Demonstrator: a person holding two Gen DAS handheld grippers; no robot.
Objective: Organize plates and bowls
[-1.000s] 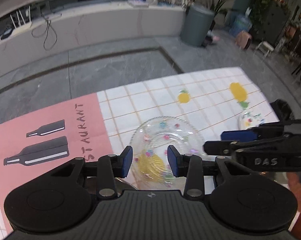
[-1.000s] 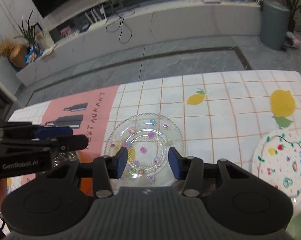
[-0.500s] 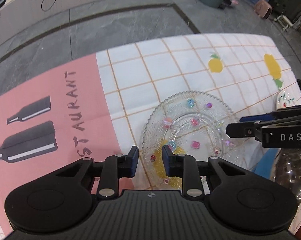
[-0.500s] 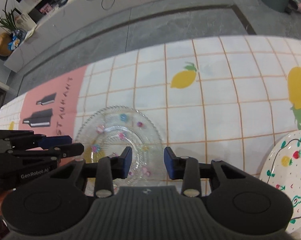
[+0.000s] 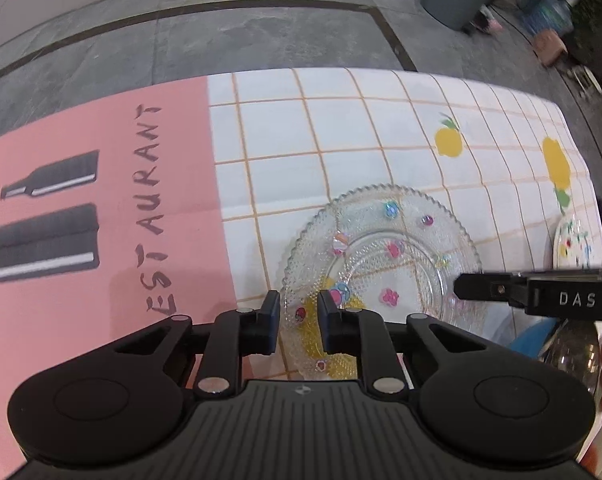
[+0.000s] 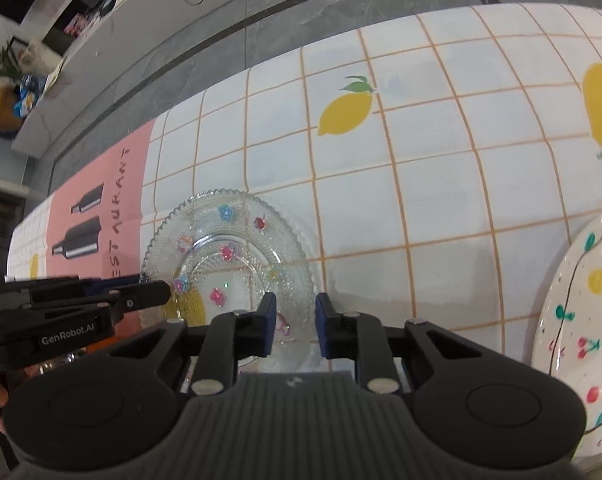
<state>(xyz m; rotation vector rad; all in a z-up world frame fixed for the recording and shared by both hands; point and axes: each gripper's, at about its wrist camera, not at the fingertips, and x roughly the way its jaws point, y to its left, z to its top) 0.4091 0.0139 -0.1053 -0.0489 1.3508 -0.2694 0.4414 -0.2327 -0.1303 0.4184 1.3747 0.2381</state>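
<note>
In the left wrist view, the pink panel [image 5: 101, 216] of the tablecloth, printed with black bottles and lettering, fills the left of the frame, and the white checked cloth [image 5: 341, 120] covering the bench runs off to the right. The clear glass plate [image 5: 381, 256] with small coloured flowers lies flat at centre, just right of the panel. The left gripper [image 5: 299, 322] sits at lower centre with the plate's near left rim between its blue pads; its jaws have just been closing on that rim, and whether the pads press it yet I cannot tell. From the right edge the right gripper [image 5: 467, 286] reaches over the plate's right side. A white painted plate [image 5: 577, 244] shows at far right. In the right wrist view, the left gripper [image 6: 157, 292] comes in from the left edge over the glass plate [image 6: 229, 256], which lies left of centre. The right gripper [image 6: 295, 328] at lower centre straddles its near right rim, jaws just closing, contact unclear. The painted plate [image 6: 581, 328] fills the lower right
</note>
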